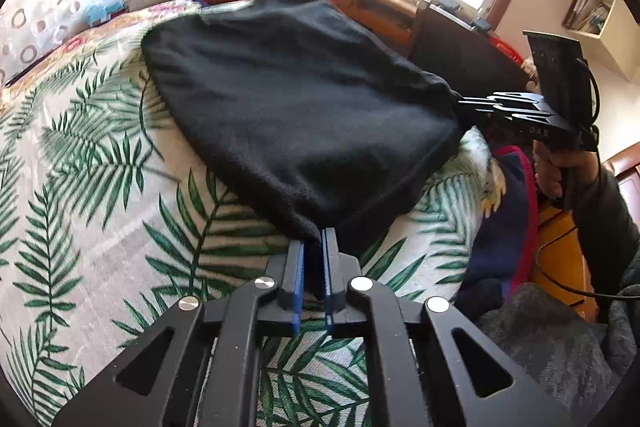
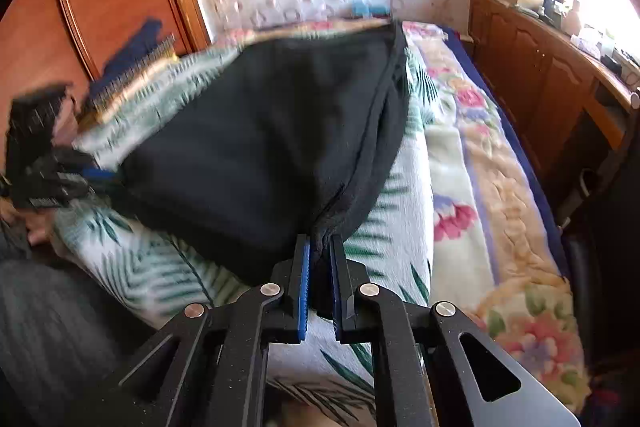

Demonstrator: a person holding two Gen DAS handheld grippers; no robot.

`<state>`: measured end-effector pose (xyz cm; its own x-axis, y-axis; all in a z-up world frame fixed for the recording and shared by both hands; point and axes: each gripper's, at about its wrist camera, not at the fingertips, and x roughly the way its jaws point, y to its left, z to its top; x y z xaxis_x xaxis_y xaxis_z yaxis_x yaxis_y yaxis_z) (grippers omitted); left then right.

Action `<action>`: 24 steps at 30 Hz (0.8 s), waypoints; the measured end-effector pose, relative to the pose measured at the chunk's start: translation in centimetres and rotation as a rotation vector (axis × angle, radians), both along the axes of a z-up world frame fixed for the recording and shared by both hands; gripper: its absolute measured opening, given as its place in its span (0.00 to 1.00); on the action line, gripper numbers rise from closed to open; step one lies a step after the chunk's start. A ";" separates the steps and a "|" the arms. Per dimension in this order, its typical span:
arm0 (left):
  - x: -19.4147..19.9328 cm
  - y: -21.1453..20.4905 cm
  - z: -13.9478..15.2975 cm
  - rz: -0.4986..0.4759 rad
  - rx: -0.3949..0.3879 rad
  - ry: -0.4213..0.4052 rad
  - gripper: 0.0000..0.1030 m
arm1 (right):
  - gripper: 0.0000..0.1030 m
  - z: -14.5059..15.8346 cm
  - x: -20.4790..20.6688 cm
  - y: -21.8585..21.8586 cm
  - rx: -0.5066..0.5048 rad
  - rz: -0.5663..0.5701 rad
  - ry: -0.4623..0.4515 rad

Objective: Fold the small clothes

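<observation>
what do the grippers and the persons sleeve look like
Both are matte black linkage frames with silver round pivot pins and cut-out slots, ending in flat fingers lined with blue pads: left gripper, right gripper. Seen from the left wrist, the right one carries a black plate, small white lettering and a black cable. The hand holding it wears a dark grey sleeve.

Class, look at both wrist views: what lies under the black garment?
The black garment, pinched by the left gripper and right gripper, lies over the palm-leaf bedspread. Anything else beneath it is covered and cannot be seen.
</observation>
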<state>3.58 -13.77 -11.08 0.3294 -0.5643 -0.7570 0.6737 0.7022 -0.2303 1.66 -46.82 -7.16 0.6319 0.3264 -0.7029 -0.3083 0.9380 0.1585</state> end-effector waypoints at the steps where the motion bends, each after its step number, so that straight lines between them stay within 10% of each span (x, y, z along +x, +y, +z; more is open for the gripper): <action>1: 0.1 0.2 0.6 0.009 -0.022 -0.014 0.07 | 0.08 0.7 0.0 -0.3 0.017 -0.010 -0.030; 13: 8.9 2.0 7.6 0.186 -0.143 -0.154 0.06 | 0.08 6.5 7.0 -1.8 0.092 -0.065 -0.248; 24: 19.6 1.6 7.3 0.286 -0.124 -0.119 0.06 | 0.08 5.9 16.7 0.3 0.013 -0.072 -0.223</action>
<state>23.17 -12.18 -3.73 0.5698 -0.5221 -0.6346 0.4812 0.8380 -0.2574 18.38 -46.55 -1.25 0.7930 0.2831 -0.5395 -0.2691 0.9572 0.1067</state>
